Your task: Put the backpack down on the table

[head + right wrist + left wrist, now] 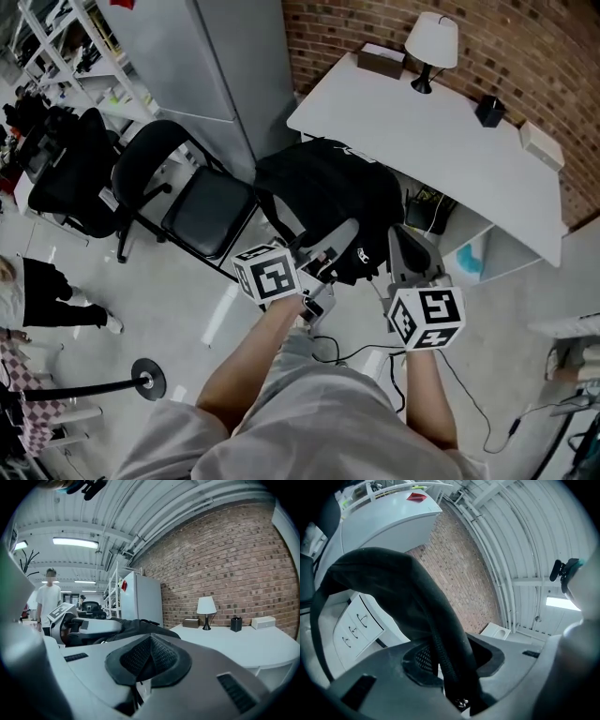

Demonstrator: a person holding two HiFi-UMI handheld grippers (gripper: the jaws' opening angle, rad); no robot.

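Left gripper (454,665) is clamped on a black strap (417,588) of the backpack (323,192). The strap runs up out of the pads and loops overhead, so the jaws sit part-way apart with the strap filling the gap.

Right gripper (151,656): pads meet at the tip. Something dark sits low in the throat, and I can't tell if it's a bit of the bag or nothing. In the head view it's just beside the bag's right side.

Bag location: off the floor, hanging in front of both grippers, at the near-left corner of the white table (422,141). It overlaps that corner in the head view, but the bulk is off the edge, between the table and the black chair (202,211). Not resting on the top.

Progress, my read:
- done: bag picked up and brought to the table's corner
- left: get it over the top, lower it until the table takes the weight, then release

Landing zone looks fine. The near and left part of the top is bare. The lamp (429,47) and the small boxes sit along the far side by the brick wall, well apart from the corner.

Watch items: the bag is soft and hangs from a strap, so expect it to swing and slump on touchdown. Loose straps could catch the table edge.
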